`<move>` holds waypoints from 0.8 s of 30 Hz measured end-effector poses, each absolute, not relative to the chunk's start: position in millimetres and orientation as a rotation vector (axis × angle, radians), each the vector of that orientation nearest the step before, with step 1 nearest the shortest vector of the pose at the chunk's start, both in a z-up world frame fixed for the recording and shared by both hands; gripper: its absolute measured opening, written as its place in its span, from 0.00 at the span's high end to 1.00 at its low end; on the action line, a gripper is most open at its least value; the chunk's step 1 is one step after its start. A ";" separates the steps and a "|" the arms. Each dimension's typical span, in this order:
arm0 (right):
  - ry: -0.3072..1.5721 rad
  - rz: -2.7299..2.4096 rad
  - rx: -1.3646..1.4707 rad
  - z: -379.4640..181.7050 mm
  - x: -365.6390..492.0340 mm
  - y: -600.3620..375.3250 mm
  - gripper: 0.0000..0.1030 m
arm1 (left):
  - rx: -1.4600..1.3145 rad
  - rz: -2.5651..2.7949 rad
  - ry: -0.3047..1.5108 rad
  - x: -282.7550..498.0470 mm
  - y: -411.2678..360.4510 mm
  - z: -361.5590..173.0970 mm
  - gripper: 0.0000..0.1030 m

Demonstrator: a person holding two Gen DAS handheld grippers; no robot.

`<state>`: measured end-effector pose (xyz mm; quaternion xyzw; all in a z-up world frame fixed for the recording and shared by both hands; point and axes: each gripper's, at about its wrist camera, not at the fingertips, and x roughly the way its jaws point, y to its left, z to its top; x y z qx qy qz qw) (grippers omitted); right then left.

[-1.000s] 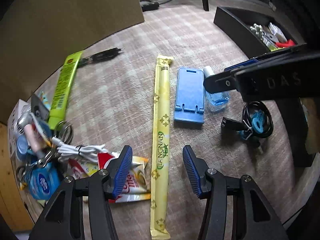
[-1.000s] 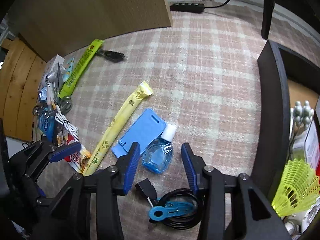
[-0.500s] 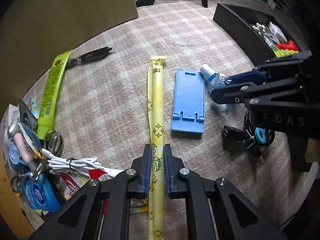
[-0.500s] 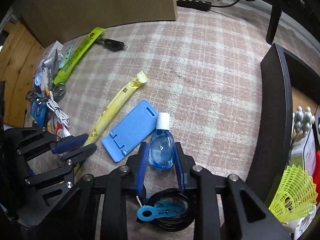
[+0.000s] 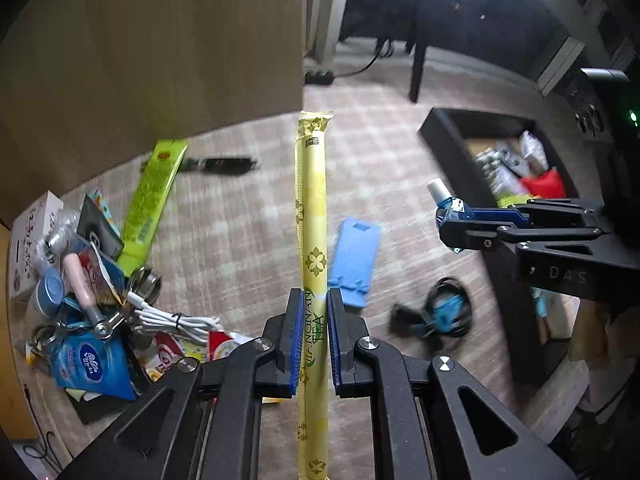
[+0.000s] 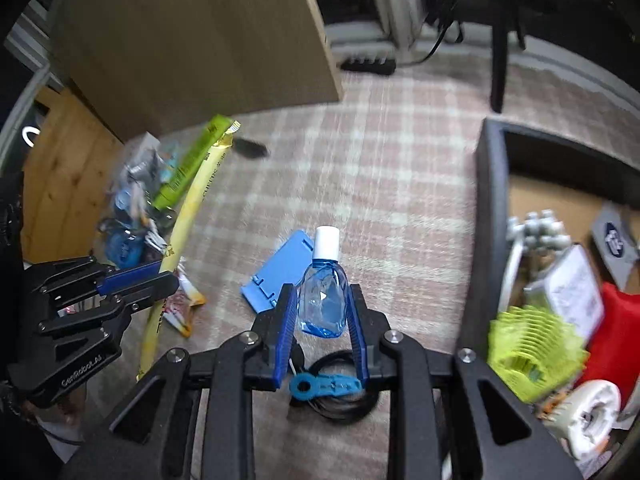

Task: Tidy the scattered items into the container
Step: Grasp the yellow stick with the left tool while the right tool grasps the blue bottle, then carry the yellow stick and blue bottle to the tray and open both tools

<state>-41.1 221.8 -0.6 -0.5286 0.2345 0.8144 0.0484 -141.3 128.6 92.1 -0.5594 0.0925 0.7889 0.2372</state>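
Your left gripper [image 5: 313, 336] is pinching the yellow tea stick [image 5: 312, 240], blue pads pressed against both sides just below its midpoint. The stick runs straight away from the camera and sits clear of the rug [image 5: 248, 224].

Your right gripper [image 6: 322, 320] is clamped on the blue bottle [image 6: 323, 304], white cap pointing away from you, pads tight against its flanks. The bottle is off the rug too.

Landmark: the blue phone stand [image 5: 354, 264].
- The stand lies flat on the rug, just beyond the left gripper's tips and right of the tea stick.
- The black cable coil with a blue clip [image 5: 446, 312] lies on the rug right of the stand, nearer the camera than the bottle.
- The pile of loose items [image 5: 88, 300] (white cable, sachets, blue pack, metal rings) is well left of the stand.
- The green tube [image 5: 154, 204] lies beyond that pile, far-left of the stand, with a black pen-like item [image 5: 224, 165] at its far end.
- The black container [image 5: 452, 148] stands far-right of the stand, open, already holding a red piece, white packets and a lime-green shuttlecock [image 6: 532, 352].
- A wooden panel [image 5: 160, 52] stands behind the rug, far-left of the stand.
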 end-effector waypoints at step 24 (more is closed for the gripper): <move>0.680 2.236 -1.340 58.1 155.1 394.6 0.67 | -1.351 1.983 0.208 -91.7 352.1 138.7 0.44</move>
